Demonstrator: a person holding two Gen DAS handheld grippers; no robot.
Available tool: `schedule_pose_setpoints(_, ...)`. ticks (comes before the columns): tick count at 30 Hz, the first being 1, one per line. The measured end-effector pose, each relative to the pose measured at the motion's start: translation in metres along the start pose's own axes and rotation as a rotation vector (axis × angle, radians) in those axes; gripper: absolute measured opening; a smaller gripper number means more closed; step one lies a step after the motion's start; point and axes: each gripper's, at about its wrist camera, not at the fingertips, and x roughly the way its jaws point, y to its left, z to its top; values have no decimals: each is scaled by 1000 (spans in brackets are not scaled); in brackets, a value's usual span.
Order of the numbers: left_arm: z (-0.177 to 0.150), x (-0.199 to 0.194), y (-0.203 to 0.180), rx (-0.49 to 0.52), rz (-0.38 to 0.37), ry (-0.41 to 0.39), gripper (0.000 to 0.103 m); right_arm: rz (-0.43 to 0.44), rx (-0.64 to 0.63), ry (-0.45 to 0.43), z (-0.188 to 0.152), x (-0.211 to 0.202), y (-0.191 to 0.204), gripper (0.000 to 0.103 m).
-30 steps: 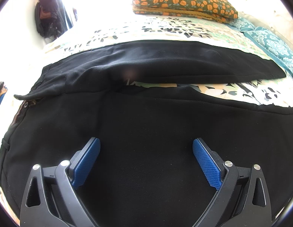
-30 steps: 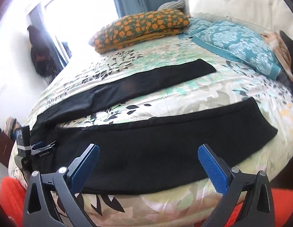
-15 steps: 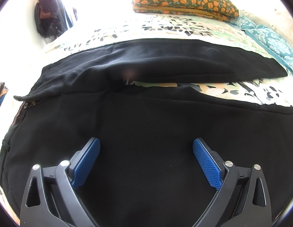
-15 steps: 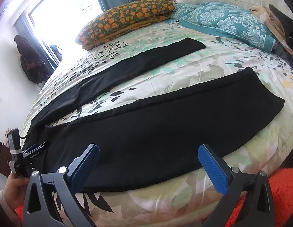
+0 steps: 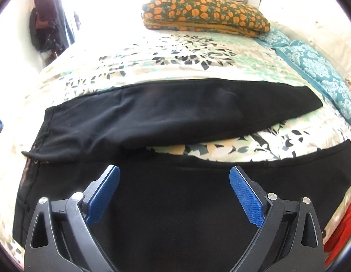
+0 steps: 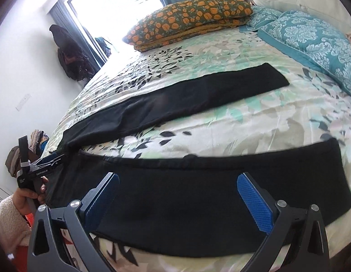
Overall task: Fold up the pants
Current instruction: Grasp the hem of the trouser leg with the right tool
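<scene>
Across the floral bedspread (image 6: 254, 122) the black pants (image 6: 198, 204) lie spread flat, legs splayed apart. Left gripper (image 5: 174, 195) hangs wide open over the near leg by the crotch; right gripper (image 6: 177, 200) gapes empty above that leg's middle.

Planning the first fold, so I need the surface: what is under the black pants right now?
The black pants lie spread on the floral bedspread, which shows between the two legs and around them. Anything beneath the fabric itself is covered and cannot be seen.
</scene>
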Motion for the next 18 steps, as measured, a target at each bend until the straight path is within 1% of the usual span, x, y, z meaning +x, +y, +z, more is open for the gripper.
schedule_pose_setpoints(1, 2, 6, 1, -16, 10, 4, 98, -28, 11, 13, 23, 11, -22, 103)
schedule_pose_setpoints(3, -2, 20, 4, -50, 27, 28, 98, -142, 58, 13, 68, 35, -71, 103)
schedule_pose_setpoints(5, -11, 38, 8, -67, 35, 60, 98, -216, 116, 20, 111, 60, -117, 103)
schedule_pose_setpoints(6, -18, 50, 10, -72, 54, 88, 98, -224, 166, 32, 130, 74, -136, 103)
schedule_pose_setpoints(7, -25, 60, 13, -81, 63, 119, 98, -200, 227, 51, 146, 90, -154, 103)
schedule_pose_setpoints(8, -32, 68, 15, -91, 57, 129, 100, -170, 290, 67, 160, 103, -170, 103)
schedule_pose_setpoints(9, -37, 66, 15, -78, 55, 86, 100, -161, 332, 71, 172, 116, -179, 103)
schedule_pose_setpoints(10, -40, 65, 13, -59, 60, 66, 100, -176, 340, 67, 183, 128, -182, 103)
schedule_pose_setpoints(12, -42, 63, 12, -54, 61, 54, 100, -238, 280, 63, 201, 151, -178, 103)
schedule_pose_setpoints(14, -41, 62, 14, -59, 57, 47, 100, -308, 214, 86, 215, 177, -172, 103)
schedule_pose_setpoints(16, -42, 63, 15, -62, 52, 37, 100, -362, 186, 119, 221, 198, -172, 103)
schedule_pose_setpoints(17, -42, 63, 14, -63, 51, 33, 100, -374, 188, 136, 223, 205, -173, 102)
schedule_pose_setpoints(18, -42, 63, 14, -61, 53, 30, 101, -368, 195, 153, 223, 211, -175, 93)
